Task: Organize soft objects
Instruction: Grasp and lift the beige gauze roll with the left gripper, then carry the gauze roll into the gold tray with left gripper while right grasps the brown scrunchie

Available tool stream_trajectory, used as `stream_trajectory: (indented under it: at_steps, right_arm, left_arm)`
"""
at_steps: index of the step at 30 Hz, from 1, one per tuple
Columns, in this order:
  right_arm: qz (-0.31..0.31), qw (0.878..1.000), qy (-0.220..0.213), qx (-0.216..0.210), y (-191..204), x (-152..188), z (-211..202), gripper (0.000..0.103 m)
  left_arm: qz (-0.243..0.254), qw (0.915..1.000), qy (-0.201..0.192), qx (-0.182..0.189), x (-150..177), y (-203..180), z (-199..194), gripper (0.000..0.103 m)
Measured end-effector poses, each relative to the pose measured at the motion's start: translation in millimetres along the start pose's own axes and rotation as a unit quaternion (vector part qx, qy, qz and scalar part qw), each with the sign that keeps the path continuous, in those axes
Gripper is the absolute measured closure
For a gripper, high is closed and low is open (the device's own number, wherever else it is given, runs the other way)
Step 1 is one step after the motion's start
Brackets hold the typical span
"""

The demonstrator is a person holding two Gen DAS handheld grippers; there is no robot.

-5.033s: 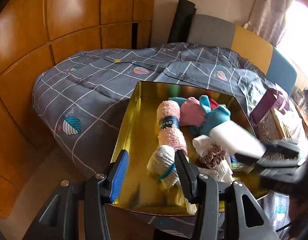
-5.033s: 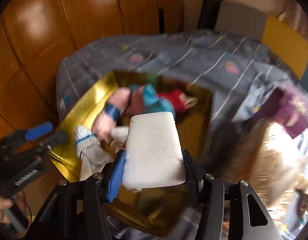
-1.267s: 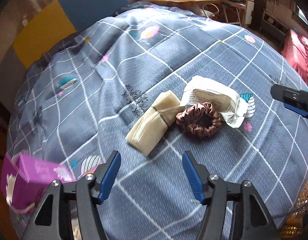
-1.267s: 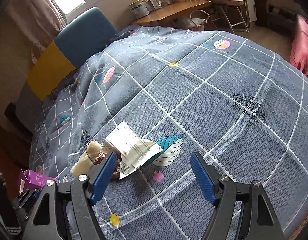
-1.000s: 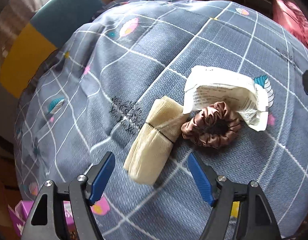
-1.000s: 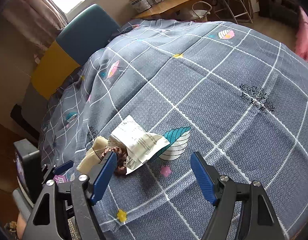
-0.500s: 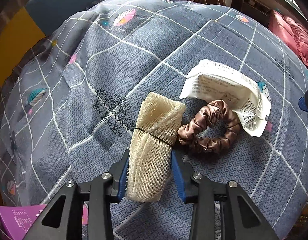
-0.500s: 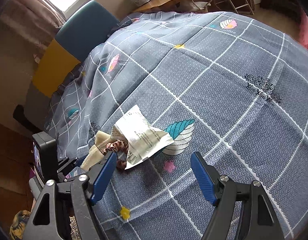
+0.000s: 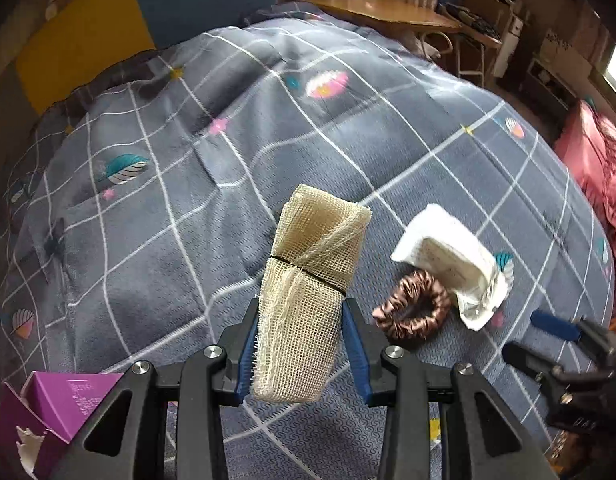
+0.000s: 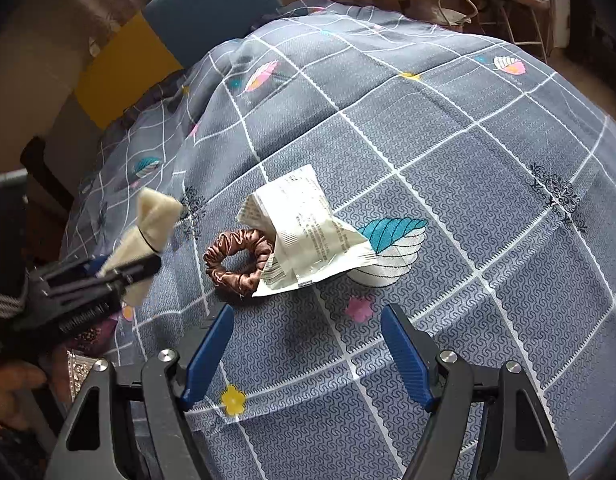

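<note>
Bed: grey checked quilt (image 10: 448, 168); desk (image 9: 380, 10) behind.
Left gripper (image 9: 304, 344): clamped on gauze roll (image 9: 308, 288), above quilt.
Right gripper (image 10: 304, 356): wide, empty, near scrunchie (image 10: 238, 260).
Scrunchie: partly under packet (image 10: 304, 232).
Purple box (image 9: 64, 400): cut off.

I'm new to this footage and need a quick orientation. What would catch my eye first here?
First, the cream mesh cloth bundle, tied with a black band and clamped in the left gripper, clear of the grey checked bedspread. Next, on the bedspread, the brown satin scrunchie with a crumpled white packet overlapping its edge. The right gripper hangs open and empty near them.
</note>
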State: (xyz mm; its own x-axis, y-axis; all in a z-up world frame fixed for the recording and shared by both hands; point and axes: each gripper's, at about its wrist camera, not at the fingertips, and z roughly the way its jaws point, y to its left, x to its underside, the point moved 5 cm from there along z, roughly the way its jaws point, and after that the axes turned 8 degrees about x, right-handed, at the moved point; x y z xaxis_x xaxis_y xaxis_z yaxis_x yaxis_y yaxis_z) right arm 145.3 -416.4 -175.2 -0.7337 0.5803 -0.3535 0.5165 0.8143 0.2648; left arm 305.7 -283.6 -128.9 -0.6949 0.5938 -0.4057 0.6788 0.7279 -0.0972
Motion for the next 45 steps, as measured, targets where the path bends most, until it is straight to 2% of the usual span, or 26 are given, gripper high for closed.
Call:
stream_trajectory:
  at_steps: [4, 9, 14, 19, 24, 30, 32, 34, 38, 43, 45]
  right_arm:
    - [-0.024, 1.0, 0.01, 0.002, 7, 5, 5, 0.026]
    - [-0.049, 0.999, 0.017, -0.005, 19, 10, 9, 0.027]
    - [-0.1, 0.995, -0.01, -0.005, 45, 8, 4, 0.028]
    - [-0.191, 0.98, -0.051, 0.019, 86, -4, 9, 0.028]
    - [-0.25, 0.964, -0.049, 0.076, 103, -20, 43, 0.023]
    - [-0.242, 0.966, -0.005, 0.085, 102, -26, 75, 0.022]
    - [-0.241, 0.966, 0.004, 0.091, 101, -22, 80, 0.028]
    - [-0.247, 0.965, 0.006, 0.093, 102, -17, 83, 0.041]
    - [-0.254, 0.963, 0.001, 0.09, 102, -12, 79, 0.054]
    - [-0.248, 0.965, 0.006, 0.085, 98, -10, 78, 0.054]
    - [-0.251, 0.964, 0.007, 0.091, 98, -9, 77, 0.054]
  left_arm:
    - [-0.065, 0.9969, -0.043, -0.015, -19, 36, -44, 0.065]
    - [-0.142, 0.9847, -0.087, -0.052, -27, 95, -96, 0.065]
    - [-0.205, 0.9686, -0.114, -0.084, -9, 158, -147, 0.065]
    - [-0.235, 0.9563, -0.133, -0.111, 25, 206, -193, 0.065]
    - [-0.261, 0.9463, -0.143, -0.127, 75, 238, -223, 0.064]
    - [-0.307, 0.9313, -0.146, -0.132, 152, 274, -238, 0.064]
    - [-0.321, 0.9263, -0.149, -0.13, 178, 281, -240, 0.064]
    - [-0.332, 0.9215, -0.156, -0.128, 206, 285, -242, 0.064]
    - [-0.36, 0.9117, -0.159, -0.119, 267, 285, -242, 0.064]
    - [-0.381, 0.9022, -0.156, -0.127, 343, 272, -238, 0.064]
    - [-0.388, 0.8974, -0.153, -0.143, 371, 268, -237, 0.064]
